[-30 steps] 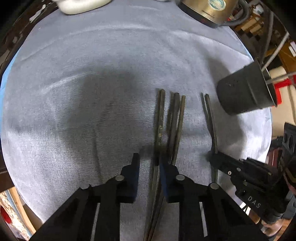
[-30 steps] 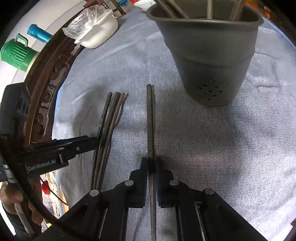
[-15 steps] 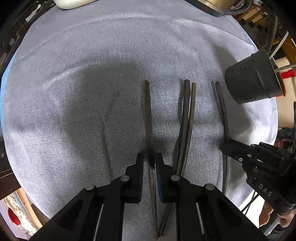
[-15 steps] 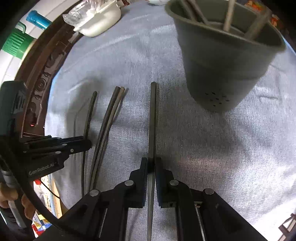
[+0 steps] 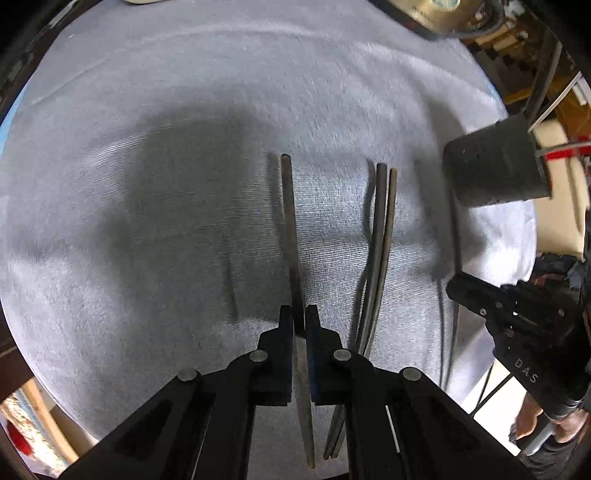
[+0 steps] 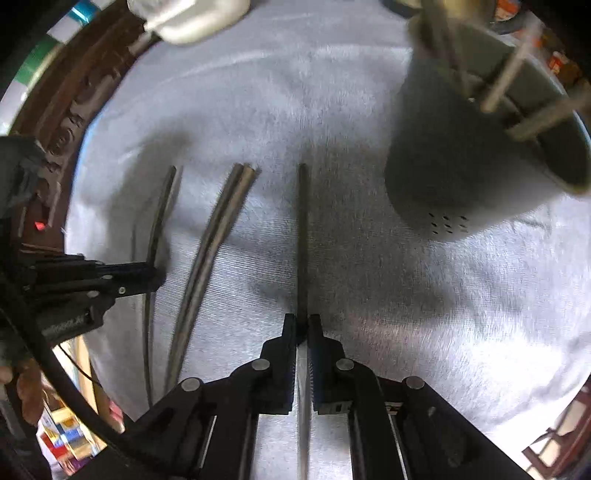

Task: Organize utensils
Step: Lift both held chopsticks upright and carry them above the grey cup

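Grey cloth (image 5: 184, 92), golden kettle (image 5: 436, 14)

Grey-clothed table (image 5: 184, 110) bears two chopsticks (image 5: 380, 229) and holder (image 5: 495, 173).

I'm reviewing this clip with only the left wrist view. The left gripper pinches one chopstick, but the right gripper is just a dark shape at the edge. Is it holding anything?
Observer: Yes. In the right wrist view the right gripper is shut on a single chopstick, gripped partway along its length.
Operator: Is the utensil holder empty? I only see its outside.
Observer: No. The dark utensil holder has several sticks standing in it, poking above the rim.
Operator: Is that chopstick's tip over the holder?
Observer: Not yet. The tip points at the grey cloth, left of the holder.
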`<action>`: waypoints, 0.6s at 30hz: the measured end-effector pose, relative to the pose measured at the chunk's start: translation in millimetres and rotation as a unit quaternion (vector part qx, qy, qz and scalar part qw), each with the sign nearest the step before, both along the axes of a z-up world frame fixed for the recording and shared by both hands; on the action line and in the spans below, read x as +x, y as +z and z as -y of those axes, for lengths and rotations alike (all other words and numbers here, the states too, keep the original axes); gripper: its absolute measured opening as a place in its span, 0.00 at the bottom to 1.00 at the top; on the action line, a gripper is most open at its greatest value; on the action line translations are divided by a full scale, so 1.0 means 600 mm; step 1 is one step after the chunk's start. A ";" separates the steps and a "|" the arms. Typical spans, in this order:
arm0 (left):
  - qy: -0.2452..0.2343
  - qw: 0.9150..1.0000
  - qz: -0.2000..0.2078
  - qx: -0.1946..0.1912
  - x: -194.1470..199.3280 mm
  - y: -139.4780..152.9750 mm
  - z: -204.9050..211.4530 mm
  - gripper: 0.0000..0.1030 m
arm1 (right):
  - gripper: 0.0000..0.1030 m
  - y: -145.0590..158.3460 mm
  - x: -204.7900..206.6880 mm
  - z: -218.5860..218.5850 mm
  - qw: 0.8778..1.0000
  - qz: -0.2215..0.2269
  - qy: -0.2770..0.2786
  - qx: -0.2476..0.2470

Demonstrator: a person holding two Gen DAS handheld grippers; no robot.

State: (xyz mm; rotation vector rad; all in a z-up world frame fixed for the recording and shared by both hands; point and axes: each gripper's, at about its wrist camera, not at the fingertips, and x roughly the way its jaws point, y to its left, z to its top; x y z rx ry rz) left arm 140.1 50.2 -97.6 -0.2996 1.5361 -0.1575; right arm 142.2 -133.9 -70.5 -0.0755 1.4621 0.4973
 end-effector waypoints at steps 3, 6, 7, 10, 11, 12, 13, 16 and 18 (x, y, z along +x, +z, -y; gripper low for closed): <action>0.017 0.999 0.047 -0.006 -0.017 0.032 -0.013 0.05 | 0.06 0.030 -0.028 0.024 0.998 0.048 -0.020 0.020; 0.038 0.994 0.102 -0.005 -0.037 0.067 -0.028 0.05 | 0.06 0.061 -0.058 0.064 0.993 0.093 -0.057 0.054; 0.045 0.992 0.114 -0.002 -0.043 0.076 -0.031 0.05 | 0.06 0.069 -0.066 0.083 0.990 0.108 -0.071 0.063; 0.071 0.983 0.167 0.005 -0.064 0.106 -0.038 0.05 | 0.06 0.085 -0.091 0.138 0.978 0.142 -0.121 0.089; 0.081 0.980 0.182 0.012 -0.070 0.113 -0.039 0.05 | 0.06 0.092 -0.101 0.156 0.974 0.157 -0.135 0.095; 0.092 0.974 0.204 0.018 -0.076 0.123 -0.041 0.05 | 0.06 0.097 -0.103 0.169 0.970 0.167 -0.146 0.101; 0.098 0.970 0.219 0.024 -0.079 0.129 -0.039 0.05 | 0.06 0.104 -0.108 0.184 0.965 0.182 -0.160 0.103; 0.120 0.955 0.266 0.045 -0.086 0.143 -0.036 0.05 | 0.06 0.131 -0.101 0.205 0.947 0.237 -0.188 0.110; 0.138 0.943 0.294 0.067 -0.092 0.150 -0.031 0.05 | 0.06 0.149 -0.103 0.219 0.930 0.282 -0.210 0.110</action>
